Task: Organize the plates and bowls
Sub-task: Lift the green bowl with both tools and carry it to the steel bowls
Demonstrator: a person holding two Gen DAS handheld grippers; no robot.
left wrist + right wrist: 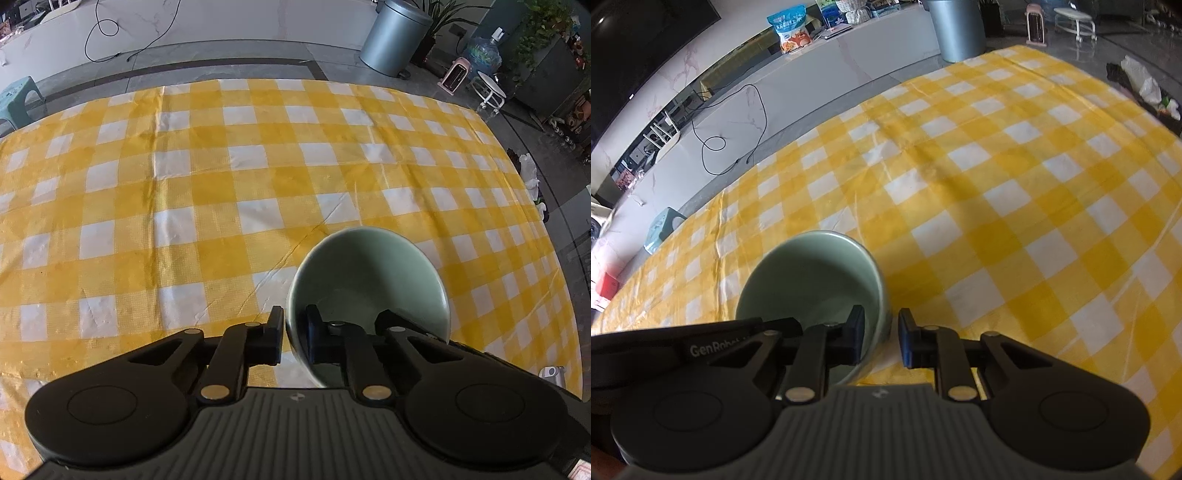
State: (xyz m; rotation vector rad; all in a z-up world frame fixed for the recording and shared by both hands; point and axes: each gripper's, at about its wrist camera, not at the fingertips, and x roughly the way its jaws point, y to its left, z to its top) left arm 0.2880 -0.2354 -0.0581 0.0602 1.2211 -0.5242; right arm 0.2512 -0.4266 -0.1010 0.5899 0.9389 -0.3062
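Both grippers clamp the same pale green bowl by its rim, one on each side. From the left wrist camera, the left gripper has one finger outside the bowl's left wall and the other inside the cavity, the two drawn in tight on the rim between them. From the right wrist camera, the right gripper straddles the bowl's right wall the same way: the inner finger sits inside, the blue-faced outer pad is just outside, and the wall is pinched between them. Part of the left gripper's black body, with white lettering, shows at the left edge of the right view.

That bowl sits near the table's near edge, on a yellow and white checked tablecloth. Beyond it the cloth runs bare all the way to the far edge, with only a few creases and fold lines crossing it. To the left and right of the bowl the cloth is equally free of dishes in both views.

Past the far edge is grey floor, with a grey cylindrical bin near the far right corner, a teal stool off the far left corner, and a low white ledge with a loose black cable lying over it.
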